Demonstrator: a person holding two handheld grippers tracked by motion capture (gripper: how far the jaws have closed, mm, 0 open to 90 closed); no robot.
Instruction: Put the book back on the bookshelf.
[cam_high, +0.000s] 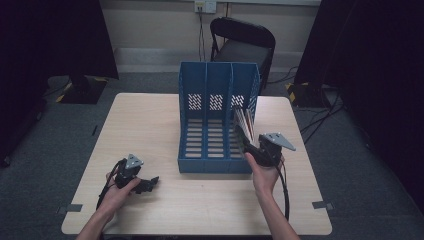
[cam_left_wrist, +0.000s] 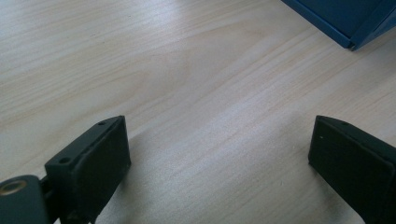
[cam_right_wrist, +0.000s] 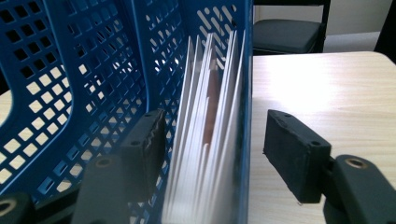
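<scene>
- While the person's left hand (cam_high: 117, 192) rests on the near left part of the wooden table (cam_high: 150, 120), the left gripper (cam_high: 150, 183) lies low over the boards with its tips pointing right, toward the blue file rack (cam_high: 200, 90).
- In the left gripper view its two black jaws stand wide apart with bare wood between them; they hold nothing, and a near corner of the rack shows at the top right (cam_left_wrist: 348, 21).
- The rack stands in the middle of the table, three compartments side by side, open toward the near edge, with slotted floors and a perforated back wall.
- A sheaf of thin booklets (cam_high: 245, 125) stands on edge in the rightmost compartment, leaning against that compartment's outer wall.
- The right hand (cam_high: 264, 177) holds the right gripper (cam_high: 248, 150) at the rack's near right corner.
- In the right gripper view (cam_right_wrist: 212, 140) one jaw sits inside the compartment, just beside the booklets (cam_right_wrist: 205, 130), and the other outside the blue side wall, over the table (cam_right_wrist: 327, 84).
- Those jaws are parted, straddling both booklets and wall; a gap shows on each side, so they are not pressing.
- A black chair (cam_high: 242, 42) stands on the floor beyond the table's far edge.
</scene>
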